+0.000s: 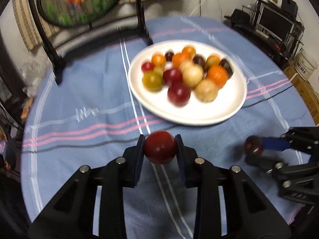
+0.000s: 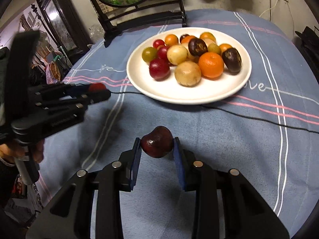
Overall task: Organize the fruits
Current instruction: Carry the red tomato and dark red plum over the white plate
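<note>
Round table under blue striped cloth (image 2: pixel 229 149), spanning both views. White plate (image 2: pixel 173 91) at 12 o'clock from either gripper, loaded with a loose heap of red, orange, yellow, green and dark fruits, several touching. Black cable (image 2: pixel 249 117) lying on the cloth along the plate's near rim. Left gripper (image 1: pixel 160 146) clenched on a round red fruit (image 1: pixel 160 147), pads pressing both sides, held clear of the cloth at 6 o'clock from the plate. Right gripper (image 2: pixel 157 142) clamped on a dark red heart-shaped fruit (image 2: pixel 157 141), likewise short of the plate; seen at 3 o'clock in the left view. Risks, judged: smooth round skin slipping from flat pads under a loose grip; bruising under a hard one; a dropped fruit rolling across the cloth toward the table edge; a release onto the heap dislodging neighbours over the shallow rim; a low pass snagging the cable.
</note>
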`<state>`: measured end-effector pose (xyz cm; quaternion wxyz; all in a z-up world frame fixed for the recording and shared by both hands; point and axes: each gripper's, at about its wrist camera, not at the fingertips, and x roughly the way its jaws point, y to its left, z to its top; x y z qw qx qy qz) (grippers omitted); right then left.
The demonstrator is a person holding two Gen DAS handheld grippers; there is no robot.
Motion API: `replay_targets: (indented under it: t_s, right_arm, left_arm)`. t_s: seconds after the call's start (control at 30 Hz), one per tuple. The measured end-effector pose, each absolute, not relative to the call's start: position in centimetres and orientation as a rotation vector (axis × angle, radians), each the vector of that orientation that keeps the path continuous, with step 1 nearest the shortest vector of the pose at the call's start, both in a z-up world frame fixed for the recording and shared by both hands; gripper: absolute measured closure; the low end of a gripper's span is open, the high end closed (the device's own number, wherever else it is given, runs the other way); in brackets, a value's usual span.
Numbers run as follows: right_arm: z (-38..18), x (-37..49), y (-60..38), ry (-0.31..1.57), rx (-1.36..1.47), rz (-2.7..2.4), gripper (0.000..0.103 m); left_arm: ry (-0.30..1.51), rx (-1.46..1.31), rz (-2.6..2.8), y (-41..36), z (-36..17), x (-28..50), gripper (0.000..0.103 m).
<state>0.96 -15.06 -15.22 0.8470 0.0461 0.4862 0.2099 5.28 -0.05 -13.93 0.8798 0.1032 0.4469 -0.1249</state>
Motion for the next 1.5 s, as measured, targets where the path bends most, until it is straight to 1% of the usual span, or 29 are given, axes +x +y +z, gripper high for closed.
replay_targets:
  t_s: [0.27,0.47,0.67,1.13,1.5]
  right_arm:
    - [-10.2,0.5,-15.7,0.908,0.115,0.470,0.071]
    - [-6.3,0.8,-17.3,0.814,0.130,0.464,0.071]
    - [-4.0,1.6,-19.1,0.760,0.155,0.448,0.071]
    - [-4.5,3.5,-18.9,0.778,0.150,0.470,0.071]
    - [-5.1,6.6,-18.9,0.793,0.142,0.461,0.071]
  left_arm:
    - [0.802,0.242,-0.239,-1.7,-7.7,3.3,0.073]
    - [0.759,0.243,-0.232,-2.3,-5.4,3.2,0.072]
    - [0.735,0.239,-0.236,-2.8,-4.6,3.4,0.072]
    - [0.729,0.262,-0.210,-3.2,-5.0,4.9,0.072]
    - [0.767,0.279,-0.199,-3.7,-6.6,8.6,0.072]
